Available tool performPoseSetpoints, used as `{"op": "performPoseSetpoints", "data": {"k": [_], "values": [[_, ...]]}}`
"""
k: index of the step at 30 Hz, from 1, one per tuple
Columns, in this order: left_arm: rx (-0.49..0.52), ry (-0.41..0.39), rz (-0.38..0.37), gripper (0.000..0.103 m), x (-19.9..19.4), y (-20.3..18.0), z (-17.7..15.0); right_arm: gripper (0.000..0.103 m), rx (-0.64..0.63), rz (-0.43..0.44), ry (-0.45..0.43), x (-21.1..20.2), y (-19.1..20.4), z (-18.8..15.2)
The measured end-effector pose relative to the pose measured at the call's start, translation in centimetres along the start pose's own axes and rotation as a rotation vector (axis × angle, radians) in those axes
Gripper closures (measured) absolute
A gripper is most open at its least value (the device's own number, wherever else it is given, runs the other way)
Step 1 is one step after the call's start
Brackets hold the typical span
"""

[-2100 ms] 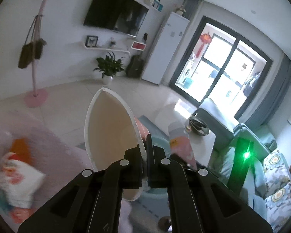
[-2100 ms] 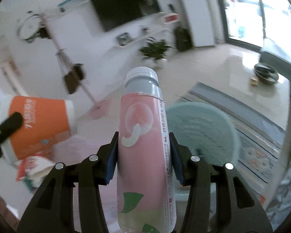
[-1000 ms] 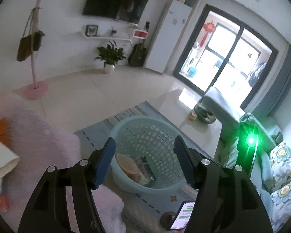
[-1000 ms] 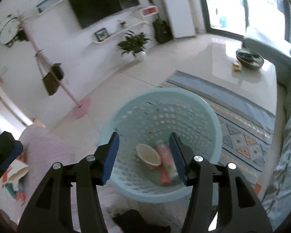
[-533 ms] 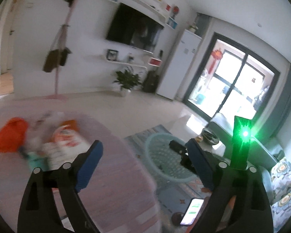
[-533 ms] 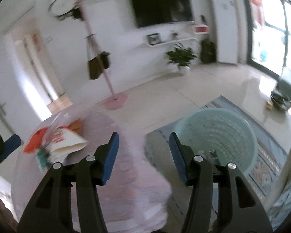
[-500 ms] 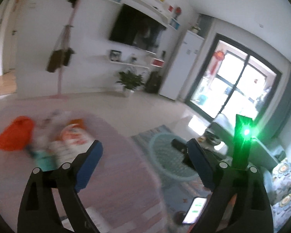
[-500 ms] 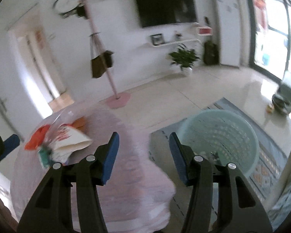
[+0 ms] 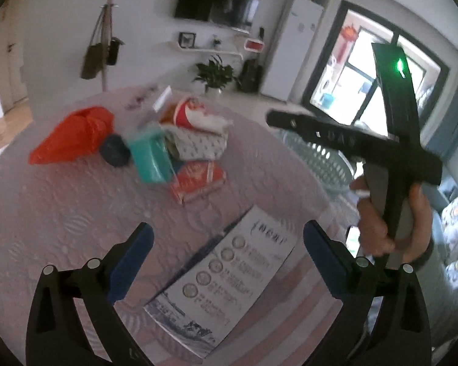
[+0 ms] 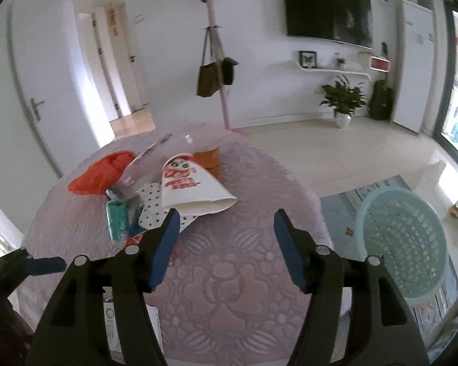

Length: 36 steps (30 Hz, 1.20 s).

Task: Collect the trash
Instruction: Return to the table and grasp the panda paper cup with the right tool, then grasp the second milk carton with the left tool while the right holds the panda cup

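Trash is piled on the round table (image 10: 229, 274): an orange plastic bag (image 10: 100, 174), a white paper cup with red print (image 10: 192, 189) on its side, a teal box (image 10: 117, 219), a polka-dot packet (image 10: 151, 201) and a red packet (image 9: 198, 177). My right gripper (image 10: 227, 218) hovers just in front of the paper cup, jaws opening, nothing between them. My left gripper (image 9: 226, 238) hangs over a printed leaflet (image 9: 229, 277), jaws opening wide and empty. The pale green basket (image 10: 403, 238) stands on the floor to the right.
A hand (image 9: 387, 222) holds the right gripper's handle at the table's right edge. An orange cup (image 10: 209, 157) stands behind the pile. A patterned rug (image 10: 345, 204) lies under the basket. A coat stand (image 10: 219, 70) rises beyond the table.
Both grippers let a cup and a bottle go into the basket, then swung left from the basket to the table. Both sets of jaws have spread wider.
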<state>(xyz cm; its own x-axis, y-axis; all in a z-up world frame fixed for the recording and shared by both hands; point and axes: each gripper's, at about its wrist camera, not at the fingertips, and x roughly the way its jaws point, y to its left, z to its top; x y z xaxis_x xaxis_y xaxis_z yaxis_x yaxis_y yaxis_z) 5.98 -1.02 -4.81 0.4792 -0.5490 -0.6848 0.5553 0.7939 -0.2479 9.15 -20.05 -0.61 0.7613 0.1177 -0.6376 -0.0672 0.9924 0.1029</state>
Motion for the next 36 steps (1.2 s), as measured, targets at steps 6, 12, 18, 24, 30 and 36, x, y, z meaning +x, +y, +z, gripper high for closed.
{"op": "performPoseSetpoints", "data": {"k": [6, 12, 18, 24, 30, 36], "values": [[0.147, 0.141, 0.063, 0.008, 2.8, -1.5, -0.5, 0.023, -0.026, 0.028, 0.016, 2.1, 0.2, 1.2], [0.144, 0.198, 0.144, 0.021, 4.3, -2.3, -1.1, 0.023, -0.055, 0.058, 0.079, 5.6, 1.2, 2.9], [0.078, 0.17, 0.136, 0.043, 3.4, -2.2, -1.8, 0.023, -0.127, 0.069, 0.103, 7.4, 3.6, 3.6], [0.046, 0.103, 0.144, 0.047, 1.1, -1.8, -2.3, 0.03, -0.155, 0.015, 0.155, 9.7, 4.7, 4.0], [-0.011, 0.023, 0.137, 0.047, -1.3, 0.0, -1.7, 0.041, -0.136, 0.022, 0.198, 11.4, 4.5, 4.5], [-0.046, -0.019, 0.151, 0.046, -2.5, 1.7, -1.5, 0.041, -0.122, 0.036, 0.21, 11.9, 4.1, 4.9]]}}
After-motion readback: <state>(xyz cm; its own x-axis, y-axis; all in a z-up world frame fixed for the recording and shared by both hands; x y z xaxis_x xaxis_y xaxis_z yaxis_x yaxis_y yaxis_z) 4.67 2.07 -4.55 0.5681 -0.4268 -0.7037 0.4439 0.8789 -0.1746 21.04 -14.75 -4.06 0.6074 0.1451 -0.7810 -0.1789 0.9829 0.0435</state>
